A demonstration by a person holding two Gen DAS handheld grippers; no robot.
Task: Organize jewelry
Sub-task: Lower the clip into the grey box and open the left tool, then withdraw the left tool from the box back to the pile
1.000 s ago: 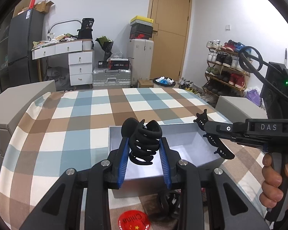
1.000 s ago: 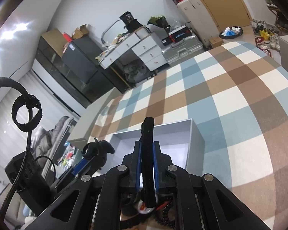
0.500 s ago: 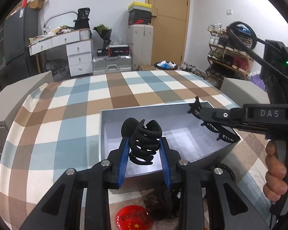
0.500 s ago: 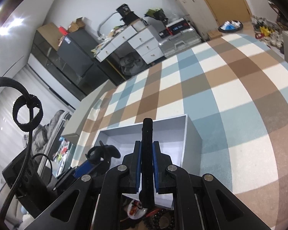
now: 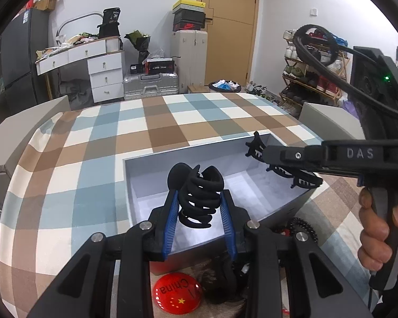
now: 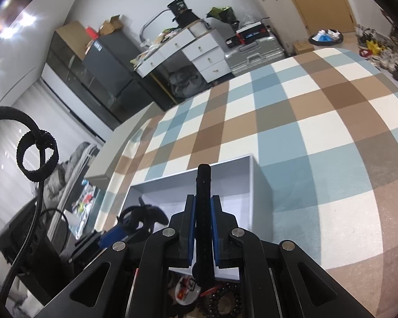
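Observation:
An open pale grey box (image 5: 188, 150) (image 6: 191, 178) lies on the checked cloth. My left gripper (image 5: 199, 198) is shut on a black claw hair clip (image 5: 200, 190), held upright over the box's near part. In the right wrist view that clip (image 6: 143, 213) shows at the lower left. My right gripper (image 6: 203, 204) is shut on a second, flatter black hair clip (image 6: 203, 185), seen edge-on over the box. From the left wrist view this clip (image 5: 286, 171) hangs over the box's right side under the right gripper (image 5: 268, 156), which a hand (image 5: 376, 238) holds.
A red round badge (image 5: 176, 295) (image 6: 187, 288), a black bead bracelet (image 5: 303, 228) (image 6: 225, 298) and a dark furry hair piece (image 5: 217, 283) lie in front of the box. The checked cloth (image 5: 92, 159) spreads beyond it. Drawers, suitcases and a shoe rack stand behind.
Both grippers have tipped downward, so the box fills more of each view. Each clip now hangs over the box's inside. Neither grip has changed.

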